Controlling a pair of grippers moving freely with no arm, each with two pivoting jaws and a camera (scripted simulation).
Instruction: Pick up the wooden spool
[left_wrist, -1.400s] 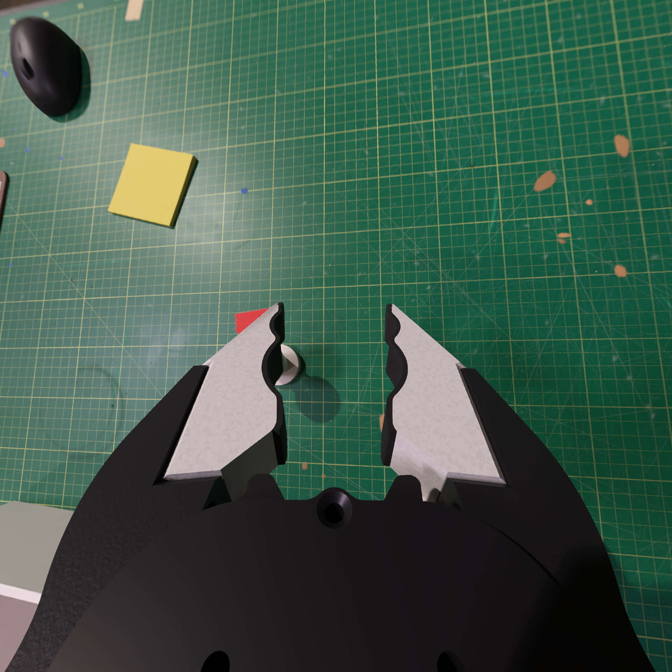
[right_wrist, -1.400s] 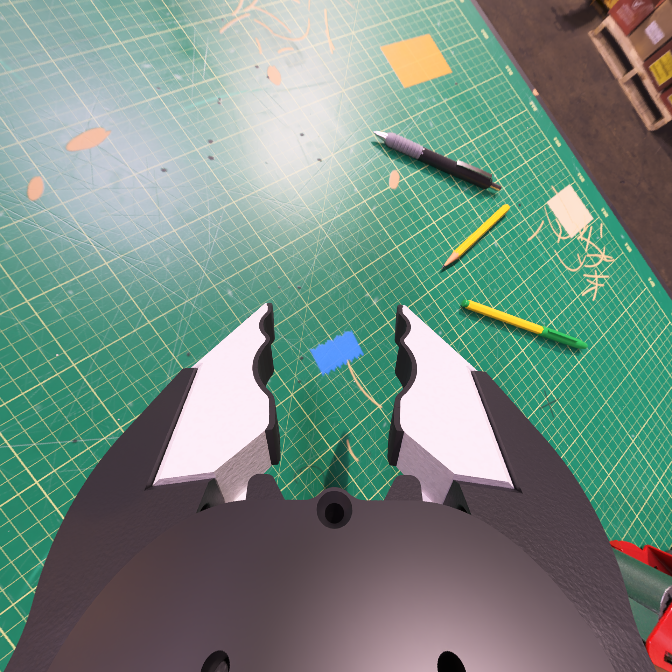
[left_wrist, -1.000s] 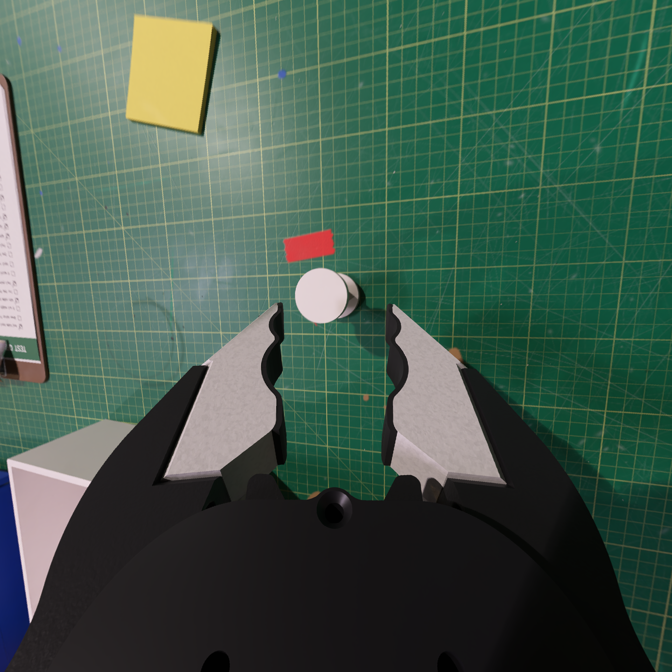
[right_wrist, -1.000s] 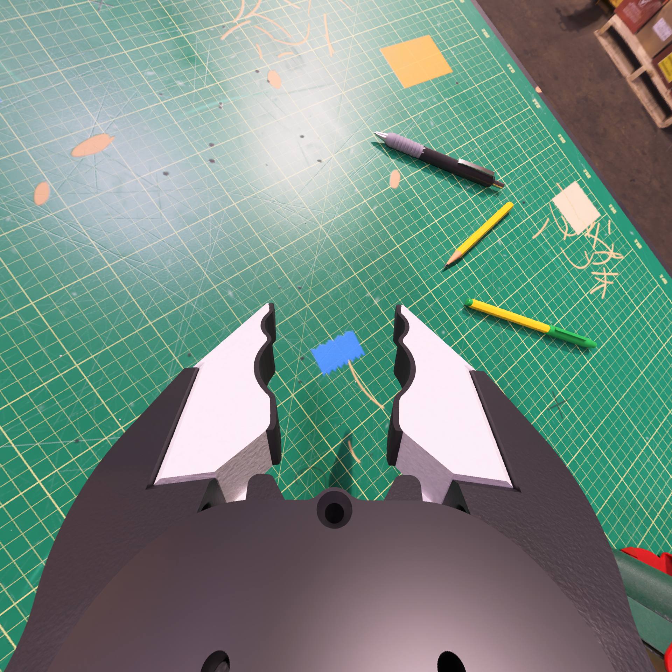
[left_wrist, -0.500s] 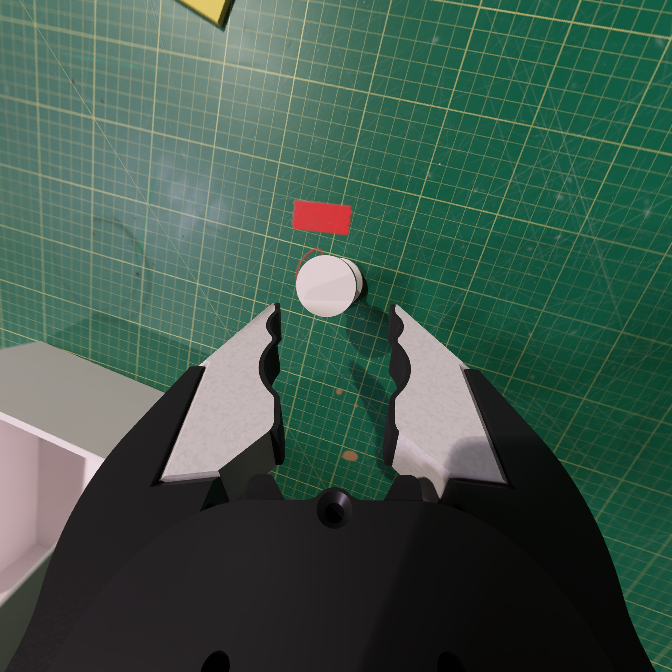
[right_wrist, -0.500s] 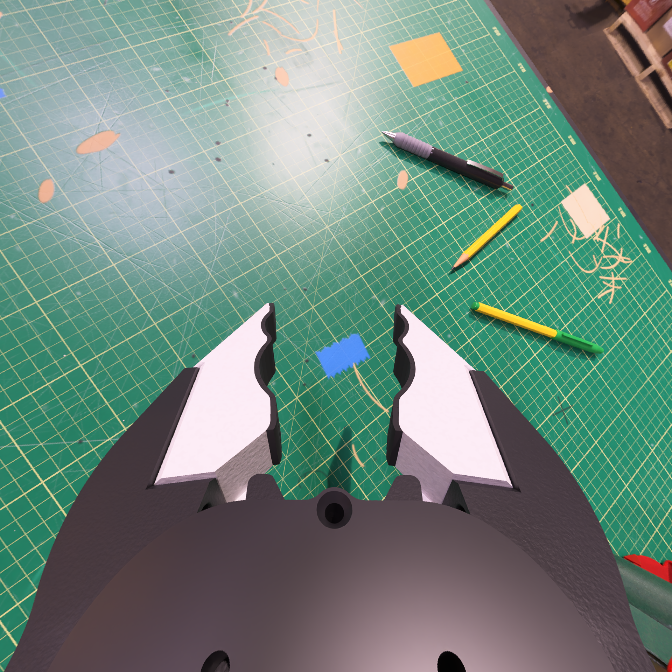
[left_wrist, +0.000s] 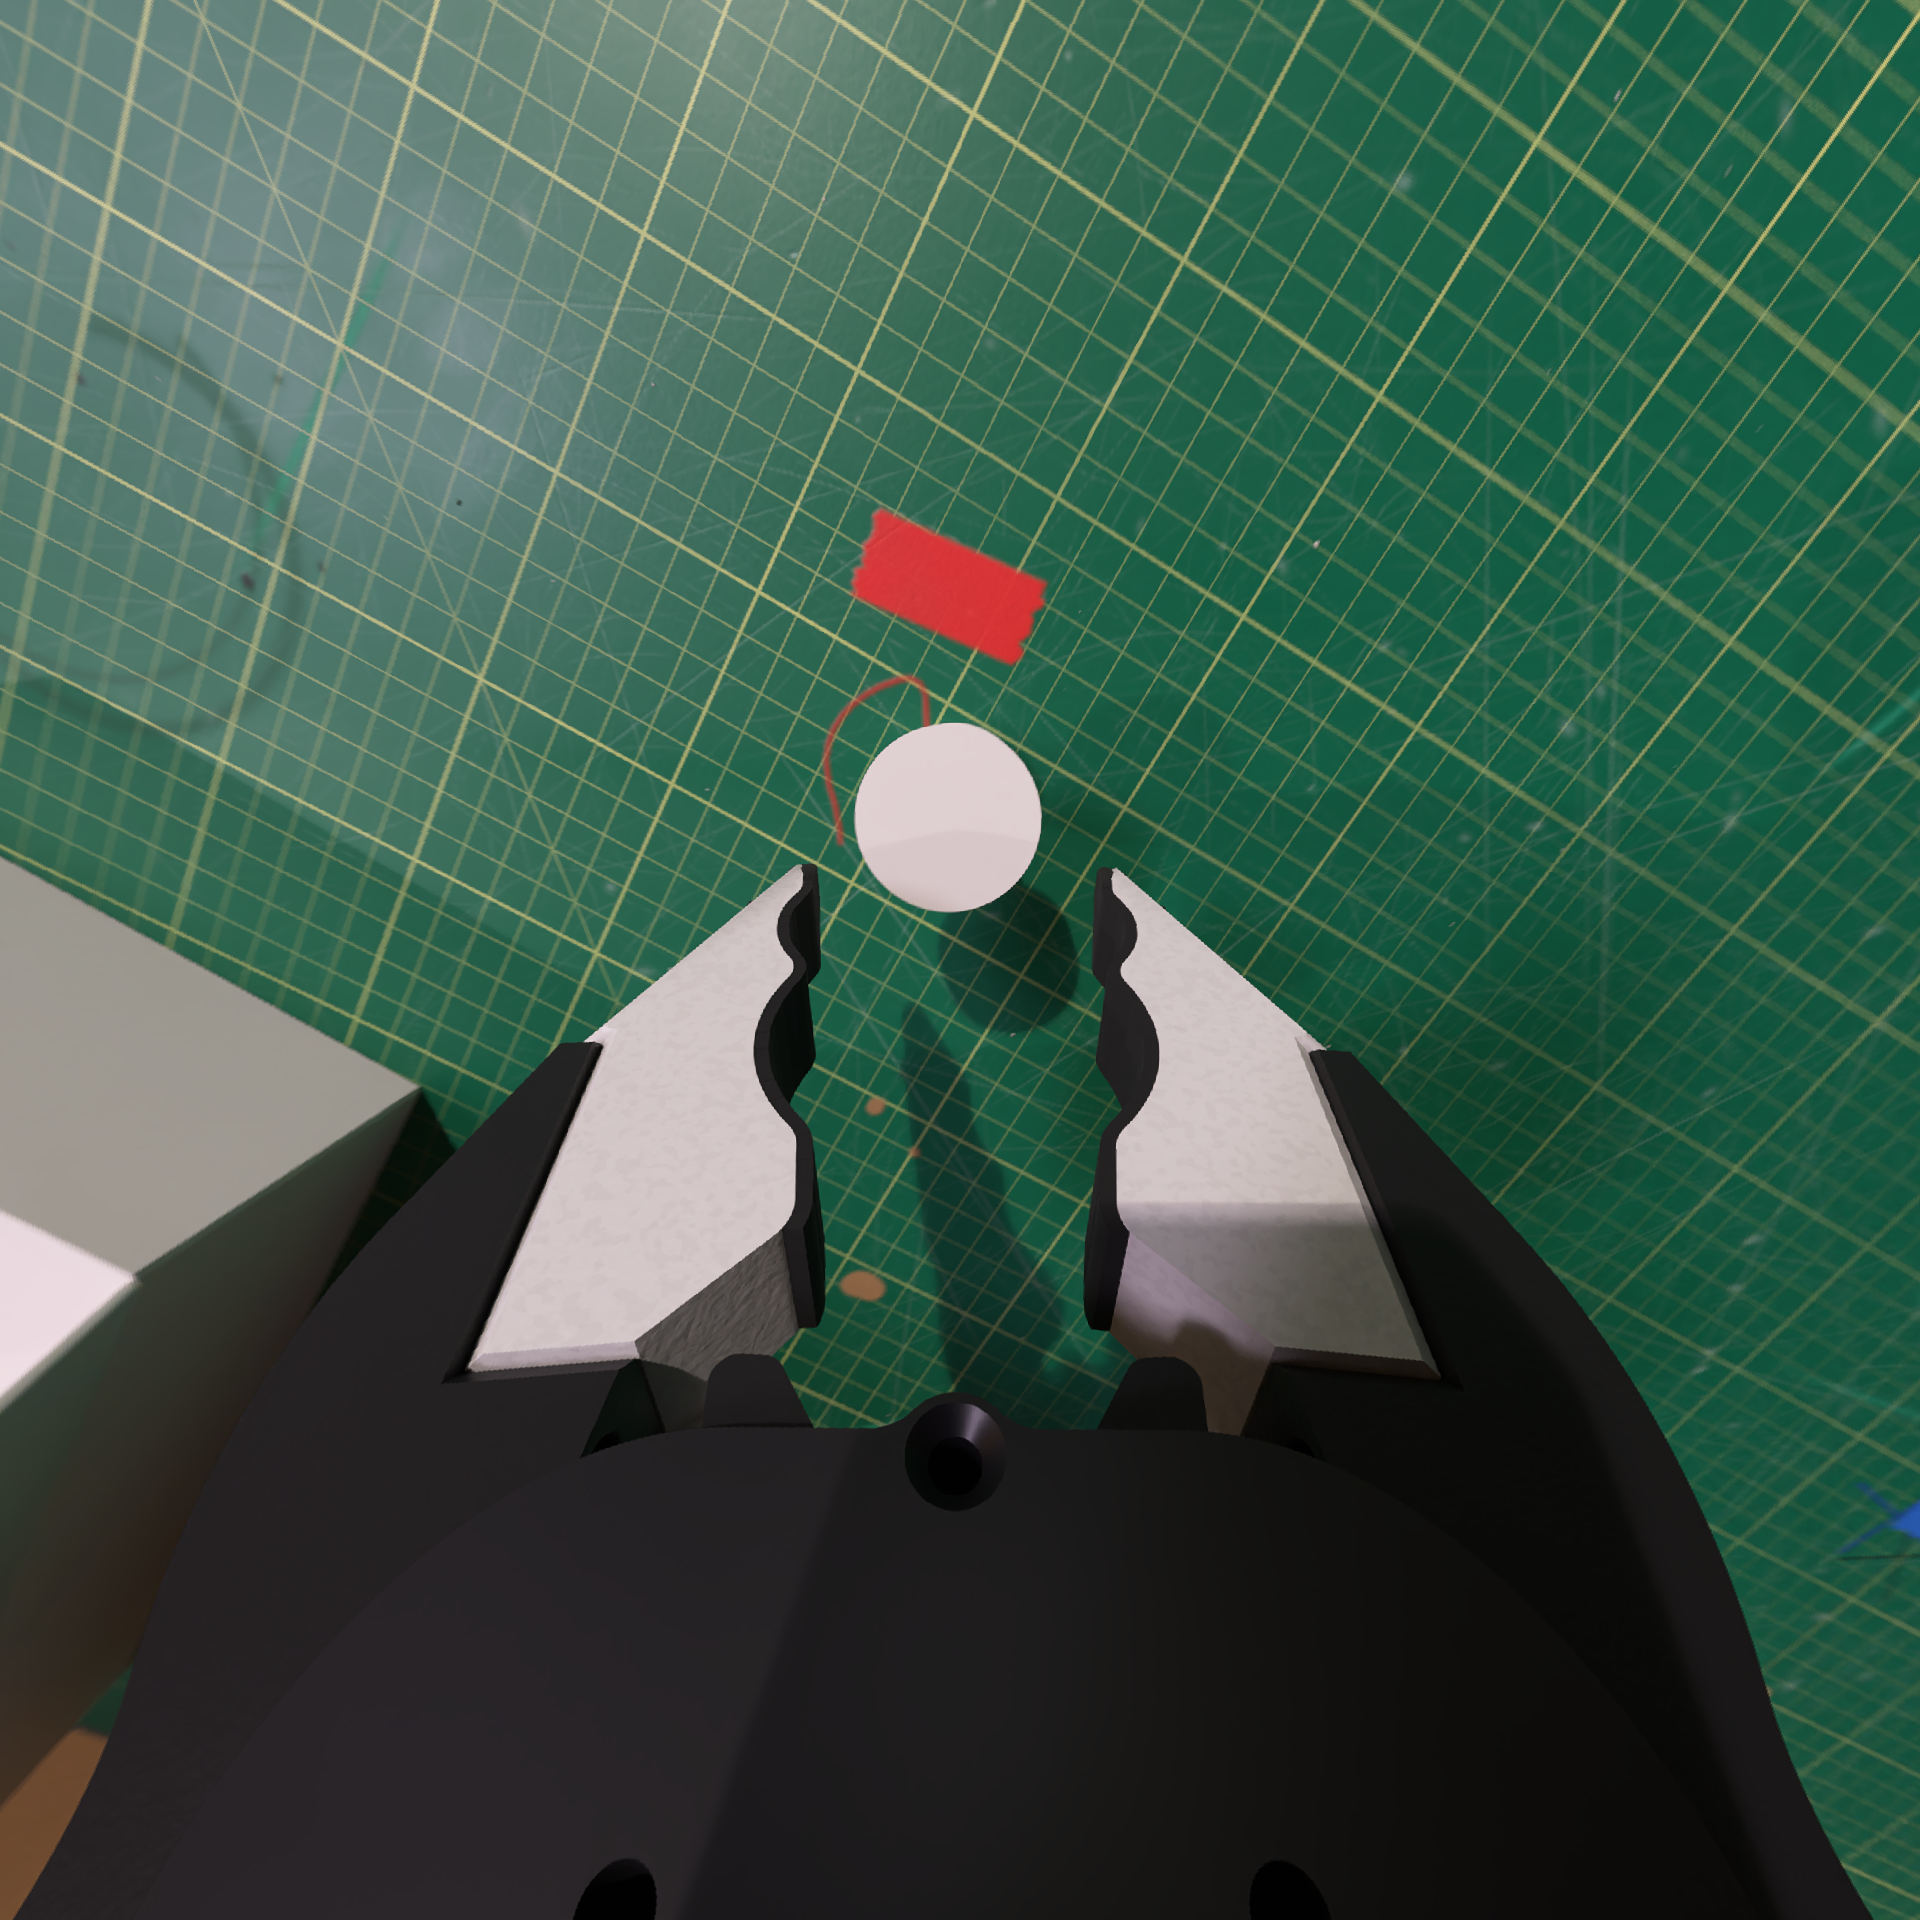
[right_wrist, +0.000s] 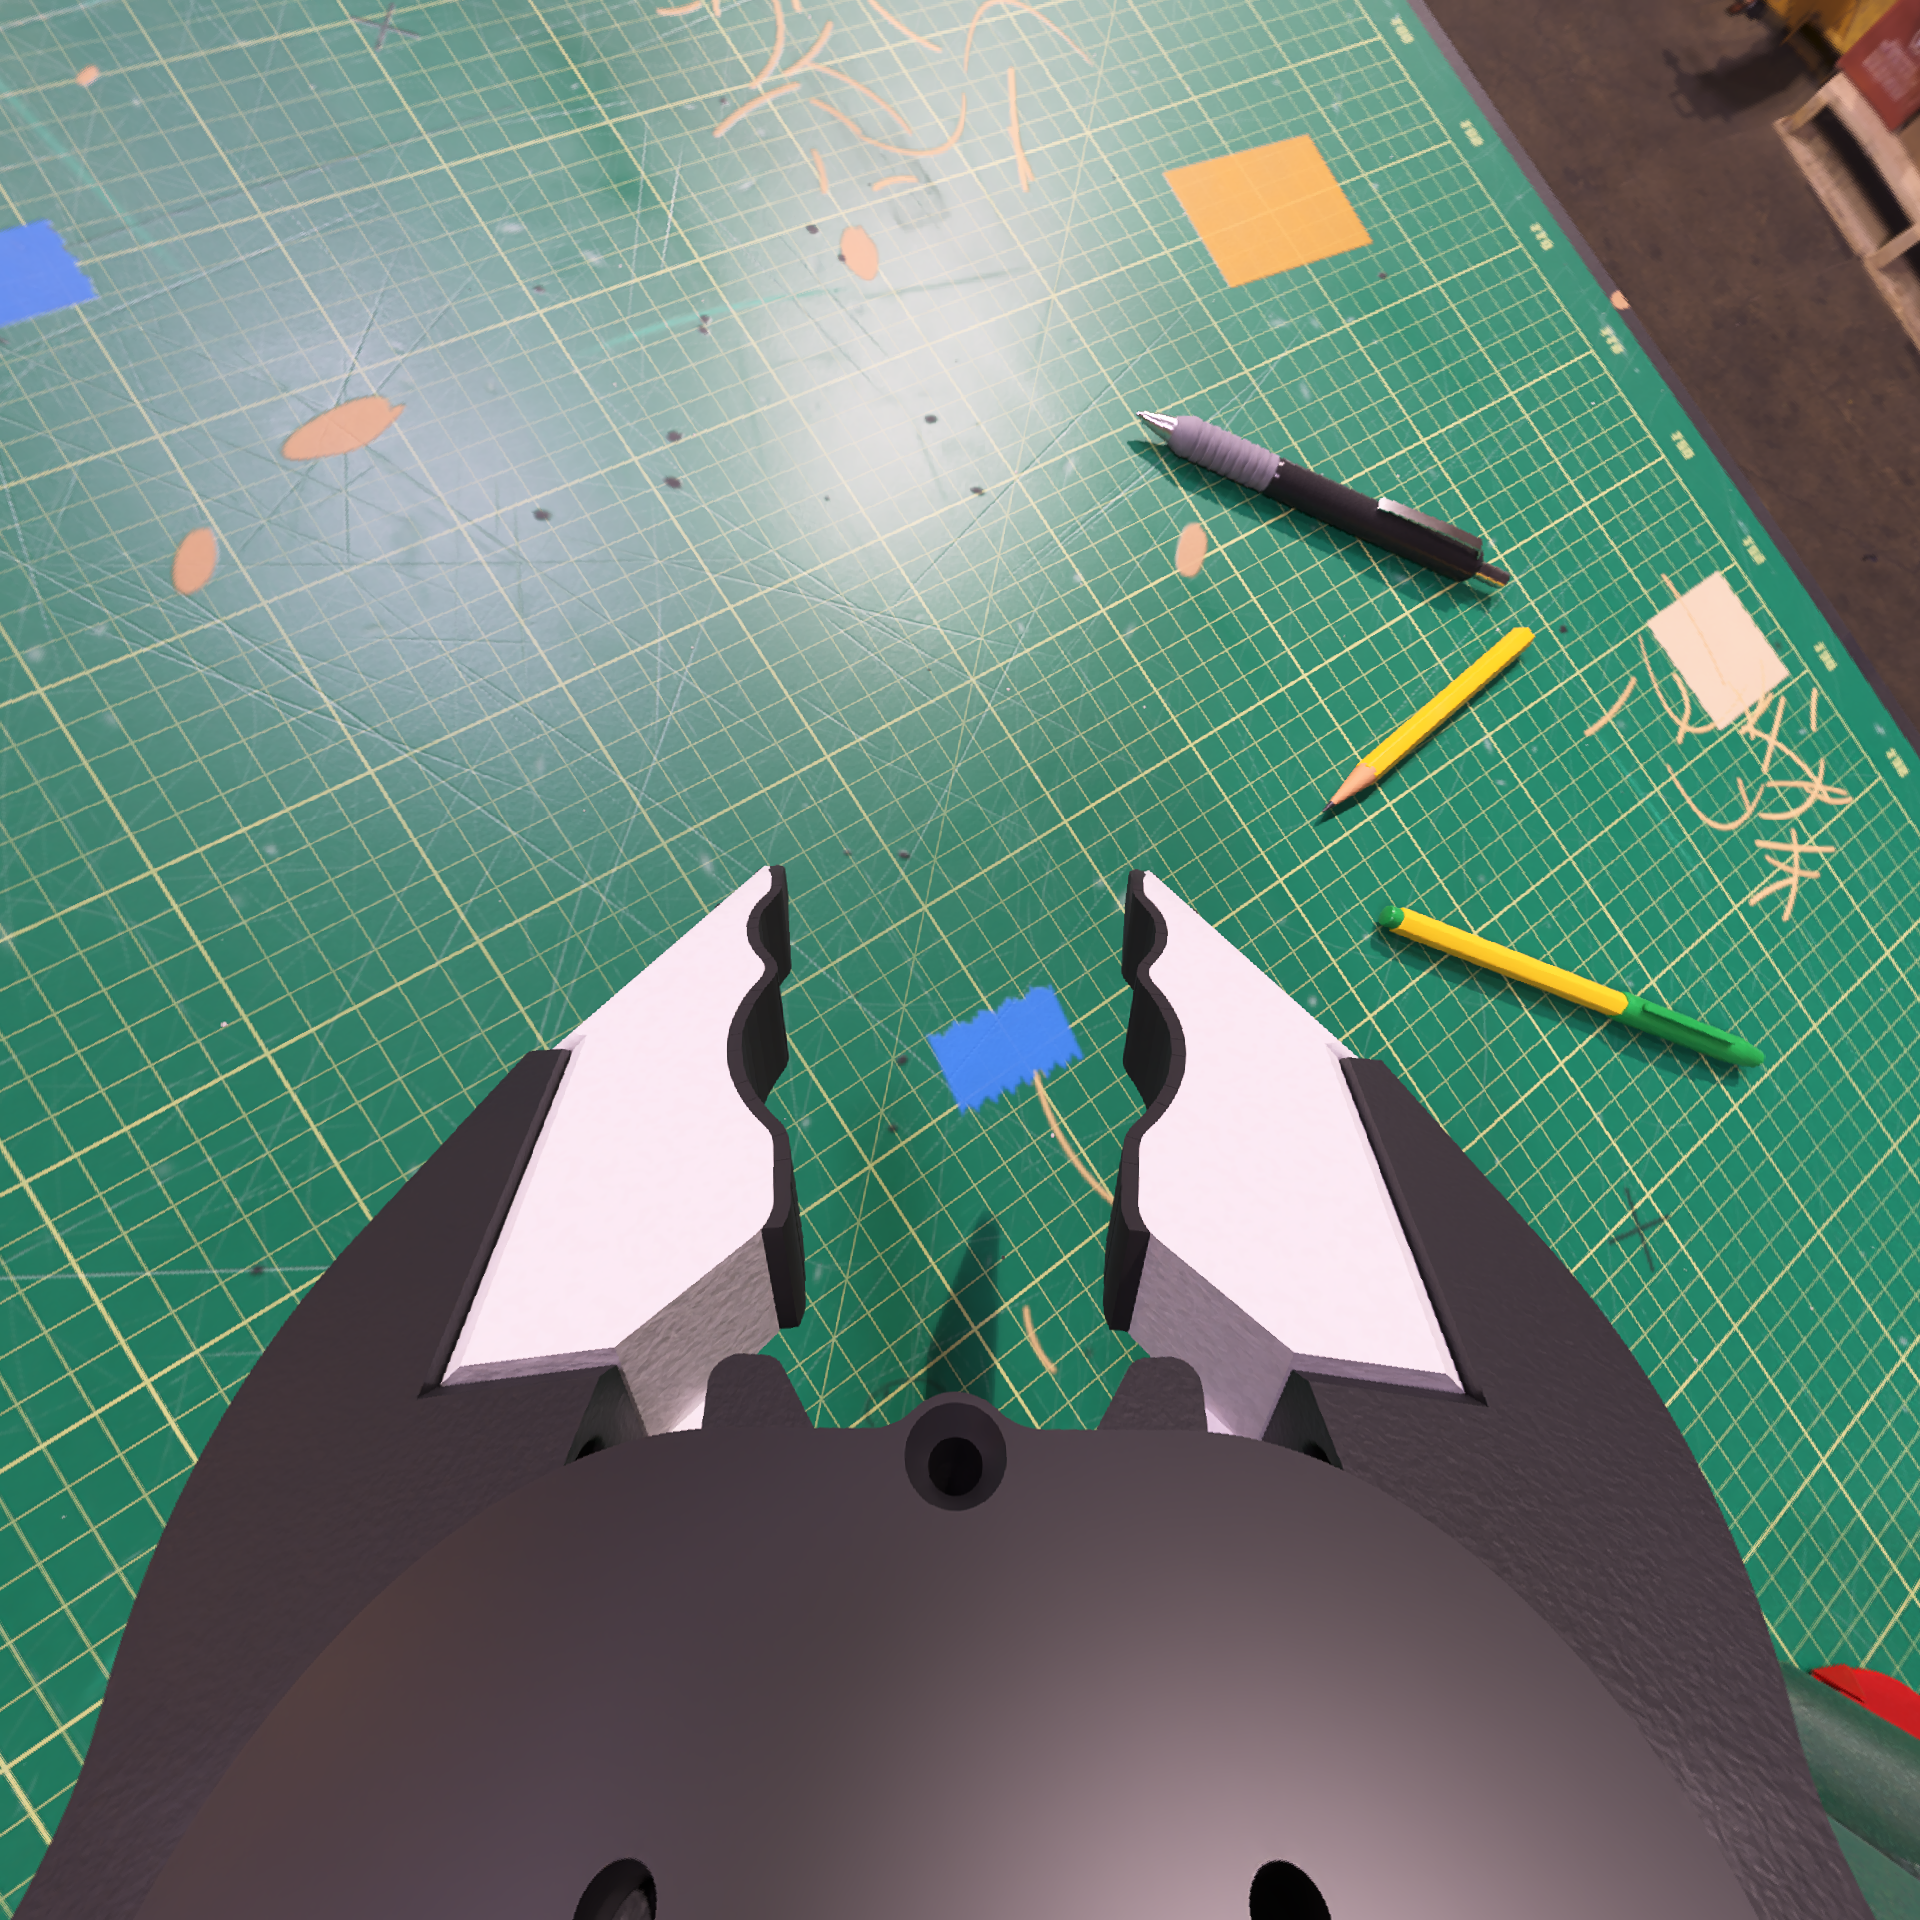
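right now your left gripper (left_wrist: 952, 883) sits almost straight above the wooden spool (left_wrist: 948, 818), jaws spread wide and empty. spool stands upright on the green cutting mat (left_wrist: 1455, 520); you only see its pale round top face, just past the fingertips toward 12 o'clock, centred on the gap. its shadow falls at 6 o'clock, between the fingers. red tape patch (left_wrist: 948, 600) lies at 12 from the spool, near but apart, and a thin red thread (left_wrist: 847, 753) curls off the spool's 10 o'clock edge. grey-white box (left_wrist: 156, 1091) is at 8 o'clock from the spool, well apart.

handling, my guess: light, rigid, smooth wood, not fragile. round flange means it can roll or squirt out if you pinch off-centre. the gap looks wider than the top face, so it should fit. you'd want to nudge forward toward 12, drop, and close across the diameter, ideally on the waist under the flange; waist isn't visible from here, so that's unconfirmed. loose thread may drag along, harmless.

your right gripper (right_wrist: 954, 873) is also parted with nothing in it, over mat with blue tape (right_wrist: 1003, 1047) between its fingers; spool isn't in that view.
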